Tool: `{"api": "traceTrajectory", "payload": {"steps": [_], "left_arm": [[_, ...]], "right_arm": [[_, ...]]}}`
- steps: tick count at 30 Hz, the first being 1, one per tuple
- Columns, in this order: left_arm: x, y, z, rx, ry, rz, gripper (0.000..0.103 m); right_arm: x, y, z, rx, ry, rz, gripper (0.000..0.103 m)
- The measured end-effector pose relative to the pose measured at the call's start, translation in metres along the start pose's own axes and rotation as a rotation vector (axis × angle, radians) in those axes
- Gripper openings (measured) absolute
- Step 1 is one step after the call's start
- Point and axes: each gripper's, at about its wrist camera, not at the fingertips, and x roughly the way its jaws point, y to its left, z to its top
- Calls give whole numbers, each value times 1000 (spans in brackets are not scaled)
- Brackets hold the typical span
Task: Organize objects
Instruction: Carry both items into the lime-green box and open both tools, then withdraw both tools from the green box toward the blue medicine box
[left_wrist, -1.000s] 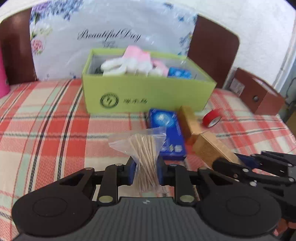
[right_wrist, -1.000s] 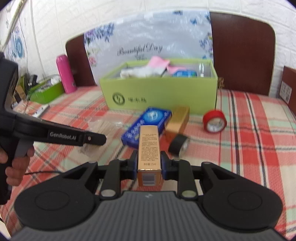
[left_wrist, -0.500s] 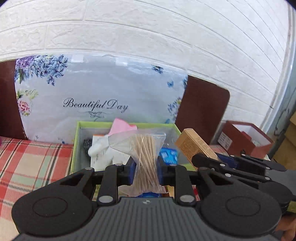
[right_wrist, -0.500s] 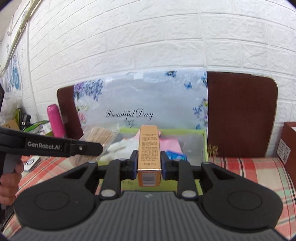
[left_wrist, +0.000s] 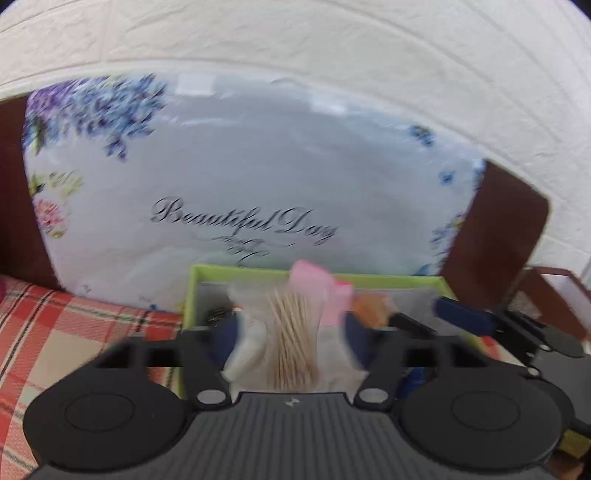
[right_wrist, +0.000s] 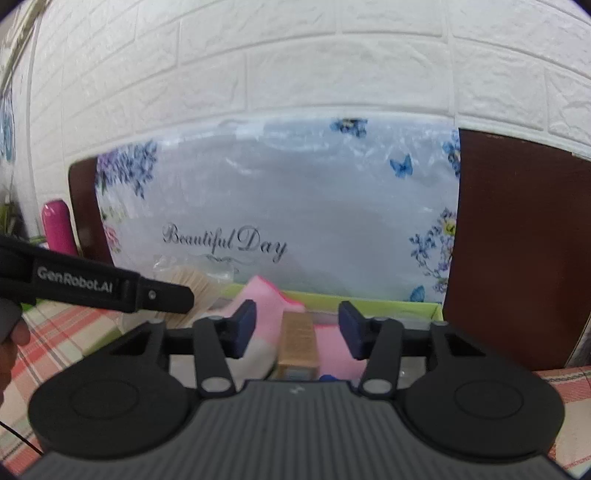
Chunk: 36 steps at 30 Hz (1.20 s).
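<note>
Both grippers hover over the green box (left_wrist: 258, 274), which also shows in the right wrist view (right_wrist: 406, 297). My left gripper (left_wrist: 291, 338) is open, and the clear bag of toothpicks (left_wrist: 295, 343) sits loose between its spread fingers, blurred. My right gripper (right_wrist: 297, 328) is open, and the gold carton (right_wrist: 298, 341) lies between its fingers over the box, clear of both pads. Pink and white cloth (right_wrist: 264, 310) lies inside the box. The left gripper's finger (right_wrist: 110, 286) and the toothpick bag (right_wrist: 195, 280) show at left in the right wrist view.
A floral "Beautiful Day" bag (left_wrist: 240, 184) leans on a brown headboard (right_wrist: 517, 240) behind the box. A pink bottle (right_wrist: 57, 229) stands at far left. A brown box (left_wrist: 554, 295) sits at right. The plaid cloth (left_wrist: 55, 332) covers the surface.
Both grippers moved closer over the green box and opened. The toothpick bag and the gold carton are released from the pads.
</note>
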Motion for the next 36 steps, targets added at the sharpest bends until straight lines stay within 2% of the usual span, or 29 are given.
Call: {"api": "traceTrajectory", "payload": {"steps": [2, 4, 9, 13, 18, 24, 36], "left_arm": [[2, 8, -10, -21, -15, 10, 86], [5, 15, -15, -47, 9, -2, 86], [3, 16, -16, -62, 41, 14, 86], [-23, 5, -15, -44, 27, 25, 86], [-65, -13, -20, -16, 11, 41, 86], [-105, -30, -41, 14, -1, 68, 86], [-140, -43, -97, 3, 42, 70, 86]], "right_arm": [[0, 2, -12, -32, 1, -17, 64], [-2, 4, -19, -46, -3, -38, 77], [-13, 3, -19, -23, 1, -33, 89], [-43, 1, -9, 11, -46, -31, 103], [-90, 3, -4, 48, -74, -28, 103], [-140, 9, -20, 56, -75, -57, 103], [-194, 14, -67, 104, -18, -80, 103]]}}
